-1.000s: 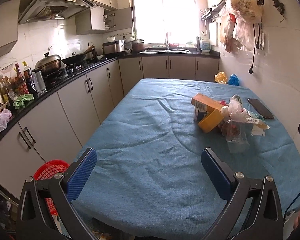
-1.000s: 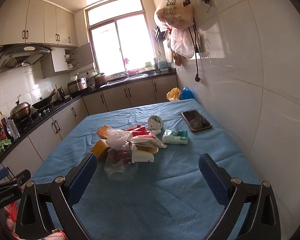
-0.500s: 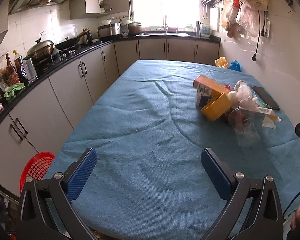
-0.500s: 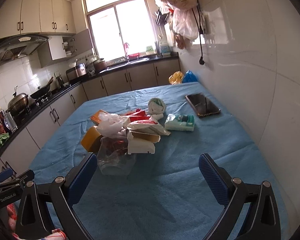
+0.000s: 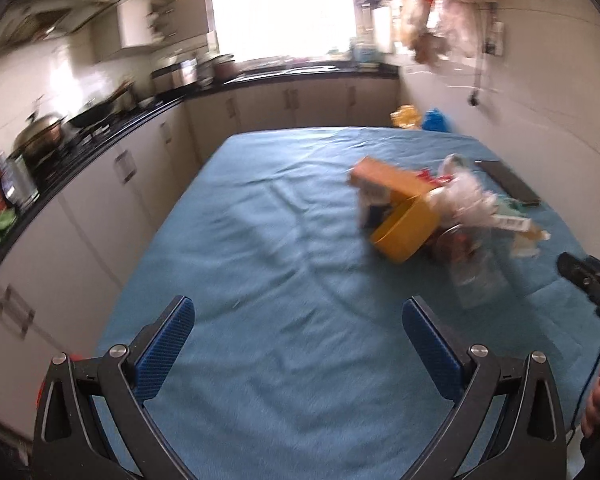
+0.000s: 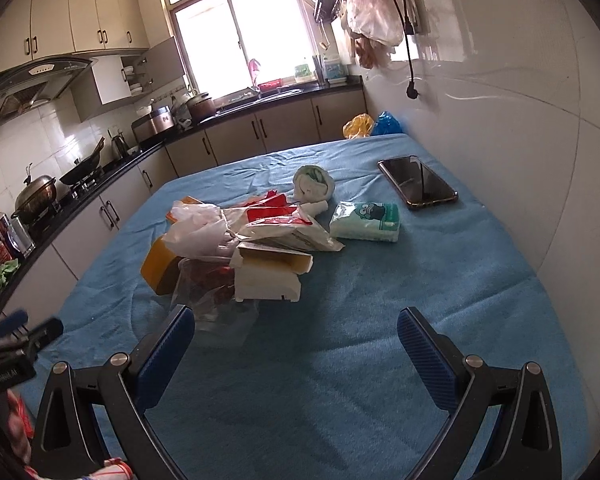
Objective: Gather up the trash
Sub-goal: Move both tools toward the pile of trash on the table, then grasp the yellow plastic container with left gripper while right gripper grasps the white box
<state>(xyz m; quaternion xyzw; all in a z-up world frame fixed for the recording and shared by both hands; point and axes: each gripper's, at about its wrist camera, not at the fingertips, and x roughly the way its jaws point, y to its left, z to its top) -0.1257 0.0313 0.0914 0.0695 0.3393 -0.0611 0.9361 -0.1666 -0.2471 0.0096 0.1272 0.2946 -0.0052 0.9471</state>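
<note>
A pile of trash lies on the blue tablecloth (image 6: pixel 360 320): a yellow box (image 6: pixel 160 266), a clear plastic container (image 6: pixel 216 300), a white carton (image 6: pixel 270 280), a white plastic bag (image 6: pixel 198 230), red-and-white wrappers (image 6: pixel 284 224) and a crumpled wad (image 6: pixel 314 184). My right gripper (image 6: pixel 296 344) is open just short of the pile, its left finger near the clear container. In the blurred left wrist view the yellow box (image 5: pixel 404 232) and orange carton (image 5: pixel 384 178) lie far right; my left gripper (image 5: pixel 298 336) is open over bare cloth.
A tissue pack (image 6: pixel 366 222) and a dark phone (image 6: pixel 418 182) lie right of the pile near the white wall (image 6: pixel 520 160). Kitchen counters with cookware (image 6: pixel 36 196) run along the left. Yellow and blue bags (image 6: pixel 370 124) sit beyond the table's far end.
Both grippers have moved forward over the table toward the pile, which now looks larger. The left view has swung and blurred. The red basket has nearly slipped out of view.
</note>
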